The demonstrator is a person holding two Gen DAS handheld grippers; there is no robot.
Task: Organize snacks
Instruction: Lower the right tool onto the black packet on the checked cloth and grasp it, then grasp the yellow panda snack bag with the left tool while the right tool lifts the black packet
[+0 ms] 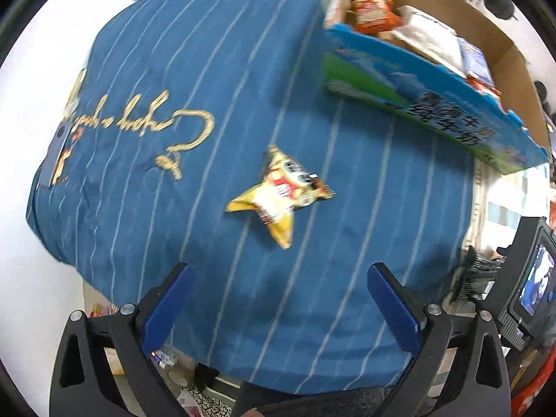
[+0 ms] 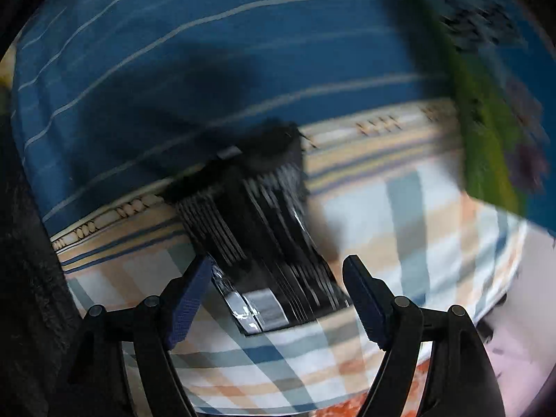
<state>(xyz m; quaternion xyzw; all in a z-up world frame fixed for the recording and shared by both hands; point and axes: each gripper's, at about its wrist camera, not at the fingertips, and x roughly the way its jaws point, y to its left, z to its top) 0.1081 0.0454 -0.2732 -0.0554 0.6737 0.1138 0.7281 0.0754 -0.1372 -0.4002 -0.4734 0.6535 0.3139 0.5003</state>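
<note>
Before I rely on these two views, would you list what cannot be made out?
- Right wrist view: the black-and-silver object between the open right tool is motion-blurred and unidentifiable.
- Left wrist view: the carton wall partly hides its snacks; the yellow packet print is blurred.

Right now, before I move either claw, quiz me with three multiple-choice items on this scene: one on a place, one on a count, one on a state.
1. Where does the yellow snack packet lie?
A. On the blue striped cloth, out in front of the left claw
B. Inside the cardboard box
C. Between the left claw's fingers

2. How many snack packets lie loose on the blue striped cloth in the left wrist view?
A. Three
B. One
C. None

3. How does the left claw stand?
A. Shut on the packet
B. Shut on nothing
C. Open, holding nothing

Answers:
1 A: the packet rests on the cloth, apart from the box.
2 B: only the yellow packet shows there.
3 C: bare cloth shows between its spread fingers.
</note>
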